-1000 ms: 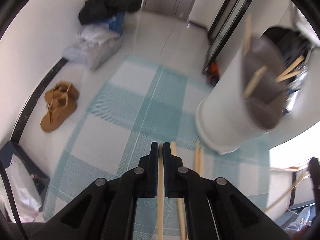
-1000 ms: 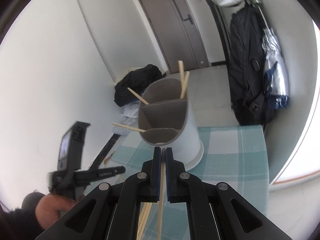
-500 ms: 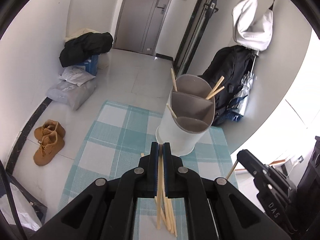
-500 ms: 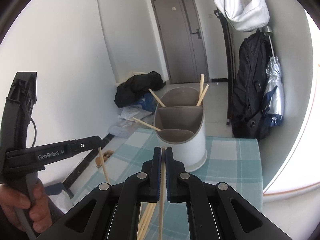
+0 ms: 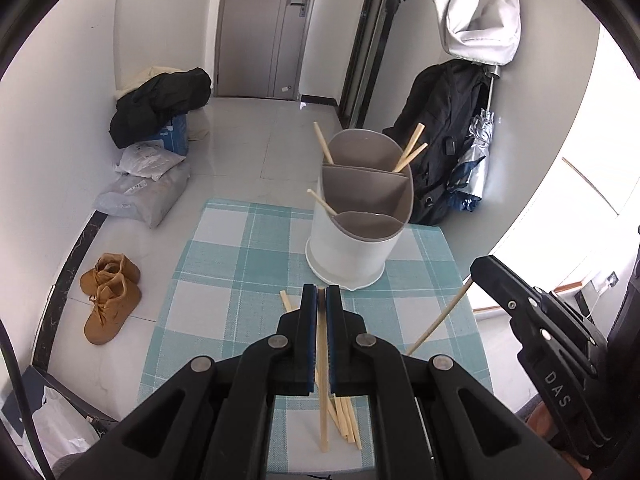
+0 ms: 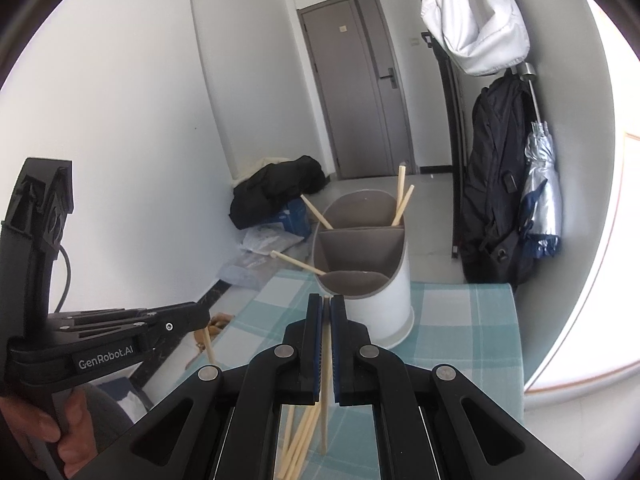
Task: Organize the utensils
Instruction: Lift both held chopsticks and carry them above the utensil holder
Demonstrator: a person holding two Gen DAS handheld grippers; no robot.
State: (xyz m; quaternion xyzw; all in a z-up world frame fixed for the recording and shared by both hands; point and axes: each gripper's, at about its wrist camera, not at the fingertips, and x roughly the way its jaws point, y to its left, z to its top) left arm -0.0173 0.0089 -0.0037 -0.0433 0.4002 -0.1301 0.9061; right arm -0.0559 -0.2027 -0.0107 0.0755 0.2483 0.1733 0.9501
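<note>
since a second ago the left gripper [image 5: 321, 294] has lifted and levelled, bringing the white holder [image 5: 352, 248] upright at the far end of the checked cloth [image 5: 224, 280]. both it and the right gripper [image 6: 326, 304] are clamped on a chopstick each; loose chopsticks [image 5: 344, 416] lie near, beneath them.

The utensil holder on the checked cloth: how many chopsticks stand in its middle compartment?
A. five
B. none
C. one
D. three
C: in the utensil holder a single chopstick leans out of the middle compartment; the back one holds three, and the front one looks empty.
</note>
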